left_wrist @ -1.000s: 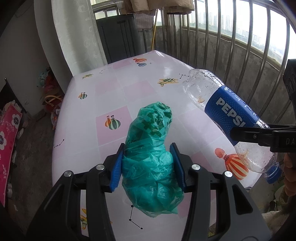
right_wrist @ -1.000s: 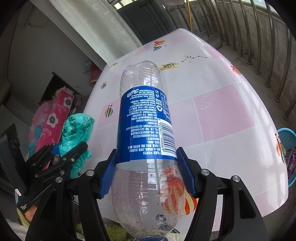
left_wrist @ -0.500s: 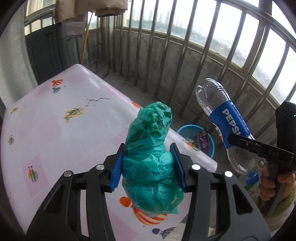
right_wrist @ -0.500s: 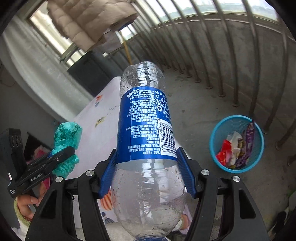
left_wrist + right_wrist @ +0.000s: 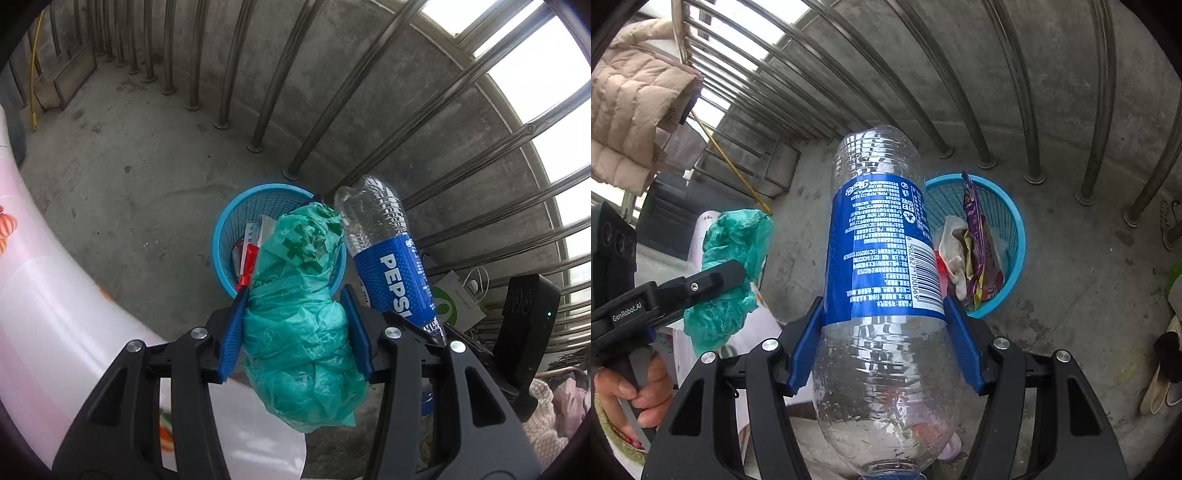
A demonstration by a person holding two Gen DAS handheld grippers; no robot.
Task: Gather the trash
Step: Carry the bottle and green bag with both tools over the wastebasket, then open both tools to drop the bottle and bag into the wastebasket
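My left gripper [image 5: 295, 332] is shut on a crumpled green plastic bag [image 5: 299, 295] and holds it in the air above and just in front of a blue trash basket [image 5: 236, 218] on the concrete floor. My right gripper [image 5: 884, 339] is shut on an empty Pepsi bottle [image 5: 882, 236] with a blue label, held base forward beside the same basket [image 5: 1012, 221]. The bottle also shows in the left wrist view [image 5: 388, 258], right of the bag. The bag also shows in the right wrist view [image 5: 731, 266]. The basket holds wrappers.
A metal railing [image 5: 369, 74] on a concrete wall stands right behind the basket. The pink table [image 5: 55, 314] edge is at the left. Shoes [image 5: 1163, 369] lie on the floor at the right. A padded jacket [image 5: 631, 99] hangs at upper left.
Both grippers have swung away from the table towards the floor, carrying the bag and bottle. The blue basket is now much closer, just ahead of both.
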